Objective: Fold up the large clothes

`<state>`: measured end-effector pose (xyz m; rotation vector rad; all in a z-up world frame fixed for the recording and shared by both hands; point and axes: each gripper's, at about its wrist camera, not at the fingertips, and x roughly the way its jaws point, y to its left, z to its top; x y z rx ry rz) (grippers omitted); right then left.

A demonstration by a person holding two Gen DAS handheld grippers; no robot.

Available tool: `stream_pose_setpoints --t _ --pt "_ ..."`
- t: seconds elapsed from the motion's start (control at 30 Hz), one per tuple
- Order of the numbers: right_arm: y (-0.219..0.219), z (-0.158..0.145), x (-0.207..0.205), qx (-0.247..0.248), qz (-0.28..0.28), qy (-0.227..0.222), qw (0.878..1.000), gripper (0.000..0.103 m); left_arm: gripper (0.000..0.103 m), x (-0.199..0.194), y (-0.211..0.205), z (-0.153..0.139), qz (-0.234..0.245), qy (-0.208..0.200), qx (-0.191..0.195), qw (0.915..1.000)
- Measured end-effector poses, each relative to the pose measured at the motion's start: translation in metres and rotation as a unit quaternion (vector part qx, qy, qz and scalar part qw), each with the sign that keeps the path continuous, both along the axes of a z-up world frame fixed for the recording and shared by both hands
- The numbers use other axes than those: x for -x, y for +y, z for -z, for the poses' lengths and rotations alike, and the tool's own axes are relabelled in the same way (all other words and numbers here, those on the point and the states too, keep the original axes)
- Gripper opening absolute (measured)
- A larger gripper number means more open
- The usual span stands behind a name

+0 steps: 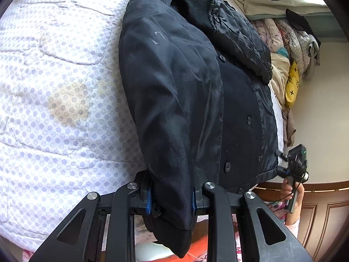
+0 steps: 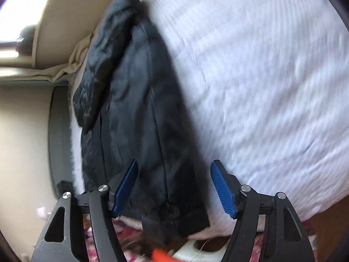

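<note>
Bedroom setting: quilted white mattress cover (image 1: 54, 100) with small lilac dots, a yellowish stain on it, cream wall and wood panelling beyond the bed's near edge.

Left gripper (image 1: 171, 200): jaws pressed in on the black jacket's sleeve (image 1: 168, 144), blue pads (image 1: 149, 200) bearing on either side of the cuff end, which hangs over the near edge of the bed. Fabric bunches between the fingers.

Right gripper (image 2: 174, 185): jaws spread, blue pads (image 2: 222, 187) standing clear of the cloth on both sides. No earlier frame; grip not made. Hem end of the jacket lies between the open fingers without contact that I can see. Right wrist view is motion-blurred.

Black jacket (image 1: 218, 91): lies lengthwise on the mattress cover, toward the bed's side by the wall, buttons (image 1: 227, 165) up, one sleeve folded across the chest near the collar, other sleeve along the body's outer side. Hem at the near edge.

Outward: pile of folded bedding and clothes (image 1: 290, 50) at the far corner, yellow patterned item (image 1: 292, 85) among it. Person's hand (image 1: 291, 193) with pink sleeve holds the right gripper's handle beyond the near edge.
</note>
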<state>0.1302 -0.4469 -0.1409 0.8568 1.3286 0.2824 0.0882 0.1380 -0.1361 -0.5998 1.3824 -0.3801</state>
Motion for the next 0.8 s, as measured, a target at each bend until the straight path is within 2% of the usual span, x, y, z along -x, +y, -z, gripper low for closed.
stream_pose_setpoints --t 0.07,0.17,0.3,0.4,0.47,0.5,0.53,0.6,0.63,0.7,0.8 --pt "0.005 0.008 0.003 -0.024 -0.013 0.015 1.000 0.069 0.028 0.000 0.001 0.001 -0.002 0.002 0.003 1.0000" --pt "0.011 0.009 0.006 -0.029 -0.039 0.010 0.999 0.075 0.028 0.001 0.002 0.001 -0.005 0.006 0.006 1.0000" --pt "0.024 0.011 0.002 -0.050 -0.065 0.009 0.997 0.088 0.028 0.002 0.003 0.004 -0.009 0.011 0.012 0.9998" --pt "0.034 0.008 -0.006 -0.052 -0.076 -0.008 0.996 0.085 0.028 0.004 0.005 0.007 -0.015 0.015 0.019 0.9996" --pt "0.037 0.004 -0.012 -0.042 -0.067 -0.019 0.997 0.072 0.028 0.005 0.005 0.007 -0.012 0.011 0.018 0.9997" --pt "0.036 0.003 -0.014 -0.039 -0.064 -0.023 0.997 0.057 0.027 0.004 0.004 0.006 -0.009 0.009 0.016 0.9998" --pt "0.035 0.001 -0.017 -0.038 -0.060 -0.029 0.997 0.037 0.024 0.004 0.003 0.004 -0.005 0.005 0.015 0.9999" --pt "0.037 0.000 -0.022 -0.042 -0.067 -0.033 0.996 0.021 0.019 0.005 0.001 0.001 -0.003 -0.002 0.015 0.9999" --pt "0.041 -0.002 -0.023 -0.034 -0.075 -0.037 0.996 0.015 0.017 0.006 0.000 -0.002 -0.002 -0.007 0.014 0.9999" --pt "0.047 -0.009 -0.026 -0.015 -0.088 -0.049 0.995 0.011 0.015 0.007 -0.001 -0.007 -0.001 -0.016 0.015 0.9998" --pt "0.047 -0.022 -0.025 -0.024 -0.090 -0.072 0.993 0.008 0.013 0.010 0.000 -0.018 -0.011 -0.031 0.033 0.9989"
